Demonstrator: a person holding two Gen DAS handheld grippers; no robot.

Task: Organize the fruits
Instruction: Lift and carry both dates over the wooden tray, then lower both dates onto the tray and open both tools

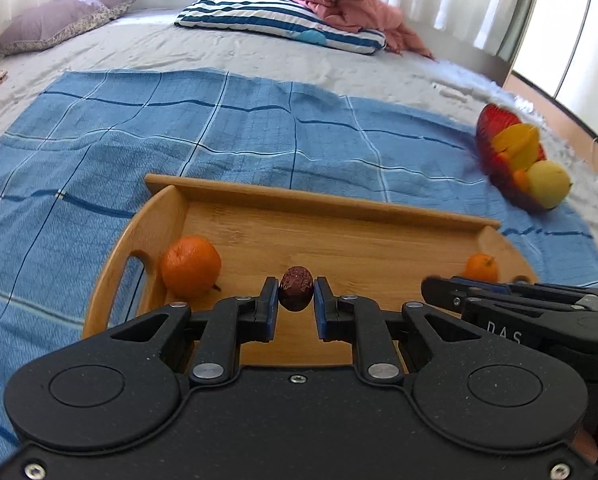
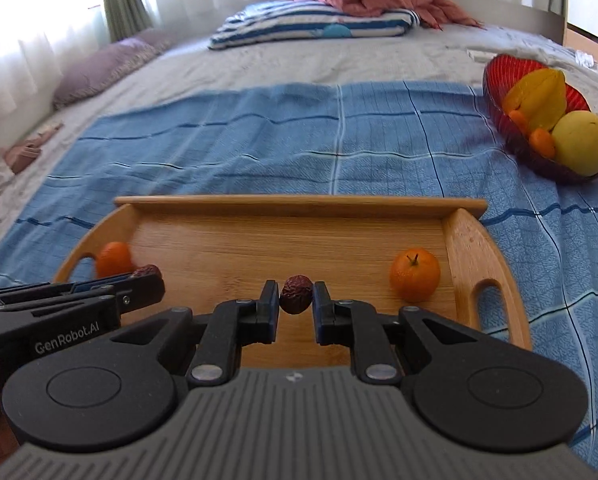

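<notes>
The left tongs are gripping 1 dried red date, and the right tongs are pinching a 2nd date; both are hanging over the near half of the wooden tray, which is lying on a blue checked cloth on the bed.

Each date is looking small, light and wrinkled, probably slightly yielding, so a pinch across its middle is seeming enough; squeezing harder is risking a dent, and the leathery skin is unlikely to slip.

In the left view, a large mandarin is sitting at 9 o'clock of the held date and a smaller one at 3 o'clock, partly hidden behind the other tool. The right view is showing that smaller mandarin whole, stem up. It is also showing the red bowl at 2 o'clock more sharply, with starfruit and a yellow-green fruit inside.
</notes>
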